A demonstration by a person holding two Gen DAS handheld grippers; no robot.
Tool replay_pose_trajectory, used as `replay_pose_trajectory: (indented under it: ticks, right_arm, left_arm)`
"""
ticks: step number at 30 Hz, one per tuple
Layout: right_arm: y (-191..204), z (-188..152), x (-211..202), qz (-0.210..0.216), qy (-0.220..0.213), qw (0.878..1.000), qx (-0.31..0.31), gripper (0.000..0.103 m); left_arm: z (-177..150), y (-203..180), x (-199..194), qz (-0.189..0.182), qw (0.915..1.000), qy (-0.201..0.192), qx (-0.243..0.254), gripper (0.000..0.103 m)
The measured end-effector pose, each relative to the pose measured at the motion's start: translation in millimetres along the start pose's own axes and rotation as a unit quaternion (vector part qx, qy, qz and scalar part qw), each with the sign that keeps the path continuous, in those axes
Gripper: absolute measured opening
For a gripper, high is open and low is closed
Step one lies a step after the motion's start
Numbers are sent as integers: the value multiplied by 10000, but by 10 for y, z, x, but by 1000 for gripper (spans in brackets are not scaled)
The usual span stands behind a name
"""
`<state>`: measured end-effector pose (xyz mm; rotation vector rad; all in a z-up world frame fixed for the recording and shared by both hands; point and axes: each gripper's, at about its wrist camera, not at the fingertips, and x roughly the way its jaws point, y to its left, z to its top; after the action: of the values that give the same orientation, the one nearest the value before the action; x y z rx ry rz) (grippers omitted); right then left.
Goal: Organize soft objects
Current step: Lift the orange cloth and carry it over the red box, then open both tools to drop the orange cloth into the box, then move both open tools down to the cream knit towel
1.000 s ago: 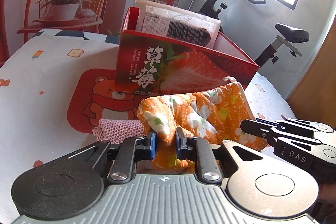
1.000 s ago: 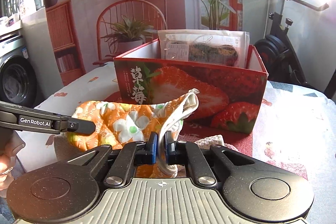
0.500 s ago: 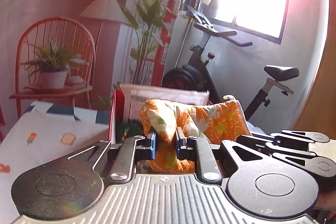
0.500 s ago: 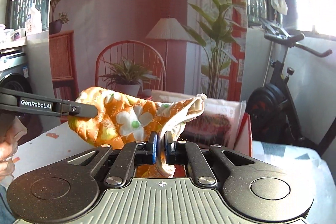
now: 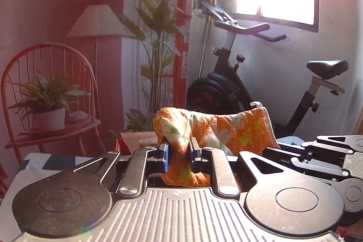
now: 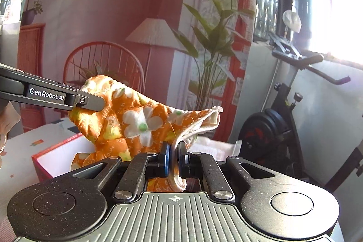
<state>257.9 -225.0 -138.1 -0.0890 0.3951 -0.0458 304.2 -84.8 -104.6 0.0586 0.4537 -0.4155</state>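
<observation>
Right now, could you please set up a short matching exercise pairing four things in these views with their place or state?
Things:
1. orange floral quilted mitt
2. red cardboard box
3. potted green plant
4. black exercise bike

Places or states:
A. under the window
B. on the red wire chair
C. gripped at both ends, in the air
D. open, below the mitt

Pairs: 1-C, 2-D, 3-B, 4-A

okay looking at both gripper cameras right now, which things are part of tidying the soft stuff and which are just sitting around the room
Part of the job:
orange floral quilted oven mitt, gripped at both ends
left gripper
right gripper
red cardboard box with white inside, below the mitt

Just around:
black exercise bike
red wire chair holding a potted plant
pleated floor lamp
</observation>
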Motion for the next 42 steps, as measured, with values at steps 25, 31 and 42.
replay_pose_trajectory:
  ticks: [25,31,42]
  right_arm:
    - [-186,-412,602,-145,2089,9745,808,20]
    - [-174,-328,359,-351,1842,9804,596,53]
    - [-69,-243,-381,-6,1078,9922,628,59]
  left_arm:
    - [-410,76,792,-445,9752,2155,-238,41]
    - [-298,74,474,-373,9811,1891,-169,67]
    - [-329,116,-365,-417,9844,1643,-462,68]
